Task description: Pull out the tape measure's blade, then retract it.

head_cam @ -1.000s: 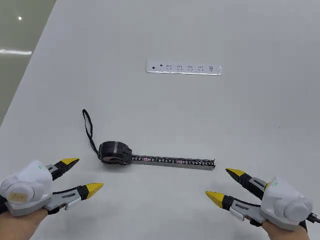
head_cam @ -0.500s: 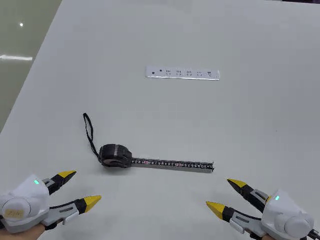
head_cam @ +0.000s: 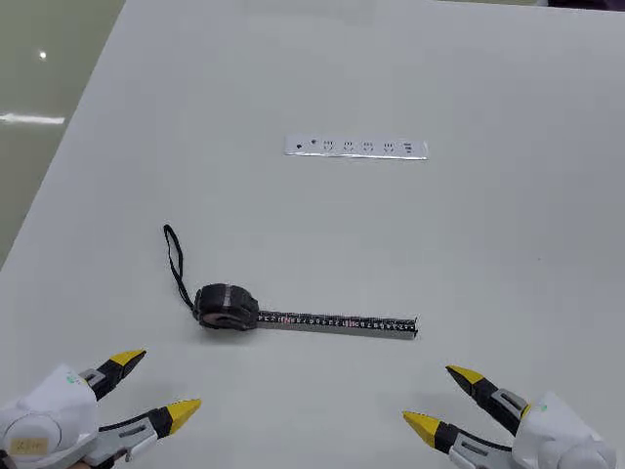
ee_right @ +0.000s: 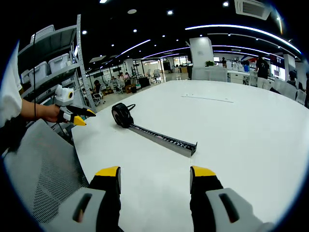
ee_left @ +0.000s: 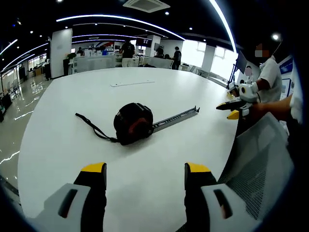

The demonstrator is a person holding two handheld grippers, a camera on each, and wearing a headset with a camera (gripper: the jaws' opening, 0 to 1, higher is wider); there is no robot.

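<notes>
A black tape measure (head_cam: 226,307) lies on the white table (head_cam: 322,225), its blade (head_cam: 337,323) drawn out to the right and its wrist strap (head_cam: 176,258) trailing to the back left. My left gripper (head_cam: 154,388) hovers open at the near left, well short of the case (ee_left: 133,123). My right gripper (head_cam: 450,402) is open at the near right, below the blade's end hook (head_cam: 414,327). In the right gripper view the blade (ee_right: 161,137) runs toward me from the case (ee_right: 122,115). Nothing is between either pair of jaws.
A white power strip (head_cam: 355,148) lies flat further back on the table. The table's left edge (head_cam: 59,171) drops off to a shiny floor. A grey mesh chair back (ee_left: 263,154) stands close to the near edge.
Both grippers have drawn back toward me and lower in the head view. The tape measure and its blade lie as before; the view has shifted slightly.
</notes>
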